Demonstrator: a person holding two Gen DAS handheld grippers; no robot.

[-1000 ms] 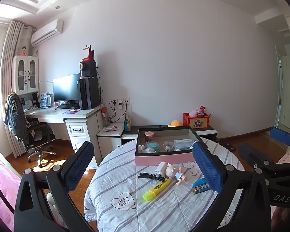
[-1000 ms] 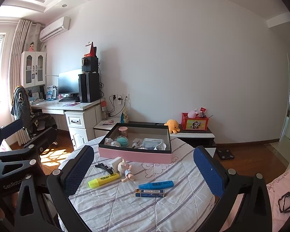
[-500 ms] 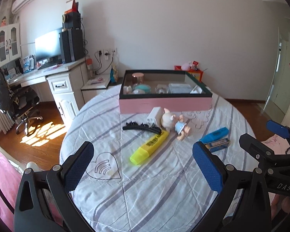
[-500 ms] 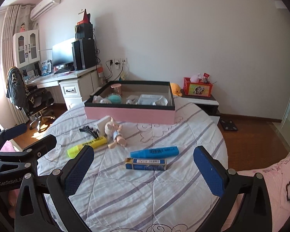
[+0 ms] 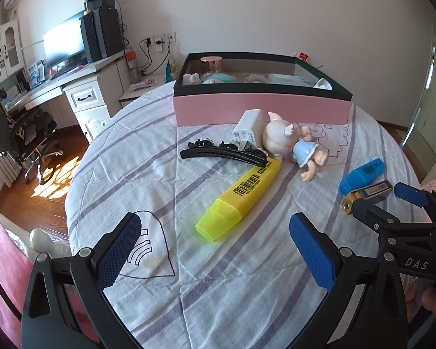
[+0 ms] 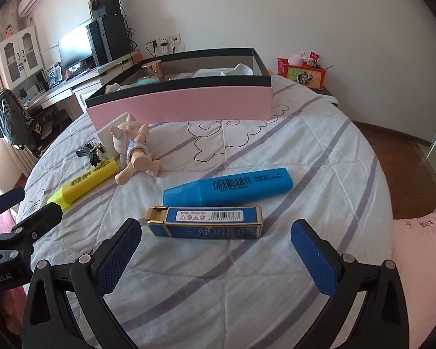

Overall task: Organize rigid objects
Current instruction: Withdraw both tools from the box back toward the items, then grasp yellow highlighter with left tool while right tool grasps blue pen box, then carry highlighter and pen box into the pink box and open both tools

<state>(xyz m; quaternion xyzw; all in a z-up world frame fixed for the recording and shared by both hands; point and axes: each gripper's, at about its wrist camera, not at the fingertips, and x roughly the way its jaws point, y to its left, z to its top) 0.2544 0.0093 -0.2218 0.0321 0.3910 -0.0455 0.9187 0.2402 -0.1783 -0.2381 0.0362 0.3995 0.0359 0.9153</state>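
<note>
While both tools hang above the striped cloth of the round table [image 6: 276, 290], neither touches anything. Left gripper [image 5: 215, 250]: jaws spread wide, empty, the yellow highlighter [image 5: 241, 195] lying just ahead between its blue pads, cap end nearest. Right gripper [image 6: 216, 254]: jaws likewise wide apart, empty, with the small blue carton [image 6: 206, 226] lying crosswise just in front of the fingertips and the blue highlighter [image 6: 229, 187] just beyond it, the two nearly parallel and close together. A black hair clip [image 5: 223, 154] rests against the yellow highlighter's far end; a white charger [image 5: 248, 126] and a pig figurine [image 5: 290, 145] lie touching each other just behind it. Pink box [image 5: 261, 110] with a dark rim sits at the far side of the table, open-topped, already holding several small items. Bare cloth lies beneath and to the near side of both grippers; the table edge drops away left toward the wooden floor [image 5: 29, 203]. In the left wrist view, the right gripper sits close to the carton's gold end.
</note>
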